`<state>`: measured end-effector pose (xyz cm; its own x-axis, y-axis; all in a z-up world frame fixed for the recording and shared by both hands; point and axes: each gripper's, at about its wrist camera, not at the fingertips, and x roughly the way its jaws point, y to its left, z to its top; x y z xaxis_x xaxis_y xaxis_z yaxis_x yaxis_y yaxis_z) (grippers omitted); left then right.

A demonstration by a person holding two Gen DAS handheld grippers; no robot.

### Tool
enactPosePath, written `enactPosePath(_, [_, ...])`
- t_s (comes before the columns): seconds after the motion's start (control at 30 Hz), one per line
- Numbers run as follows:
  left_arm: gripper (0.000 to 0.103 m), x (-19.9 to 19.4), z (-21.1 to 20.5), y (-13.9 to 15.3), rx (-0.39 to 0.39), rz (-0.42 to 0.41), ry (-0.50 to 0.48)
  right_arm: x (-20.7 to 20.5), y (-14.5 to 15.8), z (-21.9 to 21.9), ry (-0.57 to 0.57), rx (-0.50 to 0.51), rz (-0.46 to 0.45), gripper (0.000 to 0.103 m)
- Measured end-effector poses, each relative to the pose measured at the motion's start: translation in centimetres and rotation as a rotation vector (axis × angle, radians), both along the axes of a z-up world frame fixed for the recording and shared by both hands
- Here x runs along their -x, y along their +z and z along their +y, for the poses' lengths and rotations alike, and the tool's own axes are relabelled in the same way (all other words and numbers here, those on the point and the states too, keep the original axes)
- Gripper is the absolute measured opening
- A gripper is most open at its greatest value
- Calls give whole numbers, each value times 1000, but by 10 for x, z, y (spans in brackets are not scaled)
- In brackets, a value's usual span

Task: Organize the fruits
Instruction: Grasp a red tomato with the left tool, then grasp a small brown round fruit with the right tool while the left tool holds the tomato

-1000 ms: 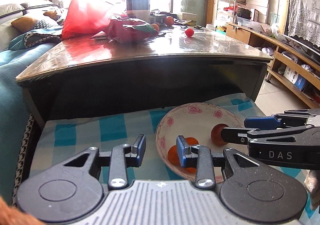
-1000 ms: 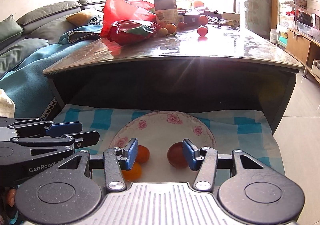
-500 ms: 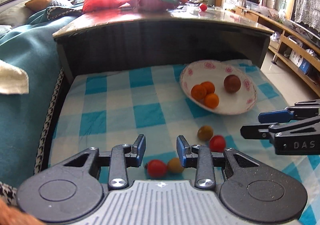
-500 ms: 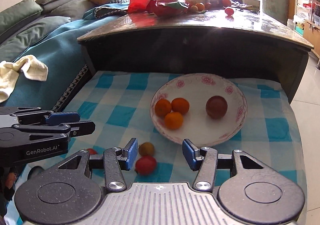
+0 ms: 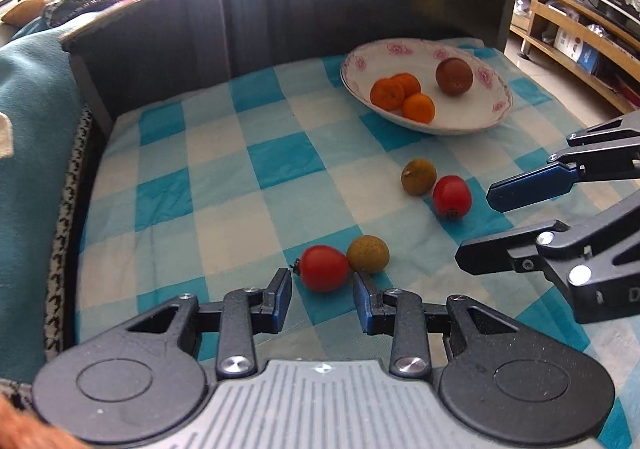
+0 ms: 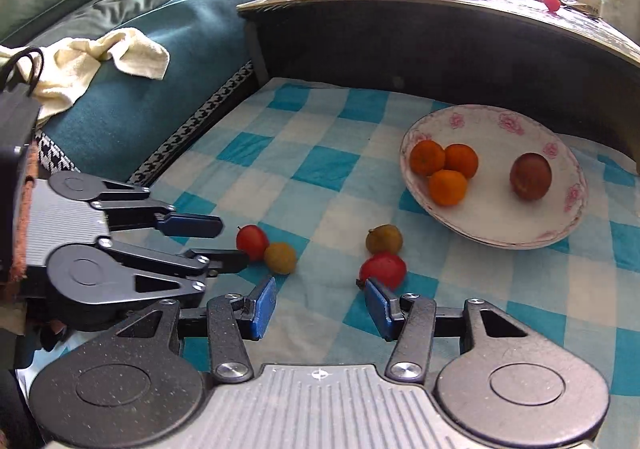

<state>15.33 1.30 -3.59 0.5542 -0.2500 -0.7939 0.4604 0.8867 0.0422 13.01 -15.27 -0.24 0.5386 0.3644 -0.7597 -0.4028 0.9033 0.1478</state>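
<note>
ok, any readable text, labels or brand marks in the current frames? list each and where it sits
"D": one white letter at the frame edge on the black right gripper, left wrist view; the rest is cut off.
Blue and white box on the wooden shelf: print too small to read.
White floral plate, blue checked cloth: no text.

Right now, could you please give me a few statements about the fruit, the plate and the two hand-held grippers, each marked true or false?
1. The plate holds three oranges and one dark brown fruit. True.
2. Four small fruits lie loose on the checked cloth. True.
3. The left hand-held gripper is shut on a red fruit. False: it is open, with the fruit just ahead of its fingertips.
4. The right hand-held gripper holds an orange. False: it is open and holds nothing.
5. The plate is empty. False: it holds four fruits.
</note>
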Motion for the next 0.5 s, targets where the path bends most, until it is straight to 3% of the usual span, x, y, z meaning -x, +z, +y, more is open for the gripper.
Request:
enactPosePath(0.13, [42,-8,-5,-7,-14,-8,-19,-3,-5,1,25,-4,15,45])
enactPosePath(0.5, [39,-15,-2,-10,41,-18,0,-10,-10,3,65,0,21,45])
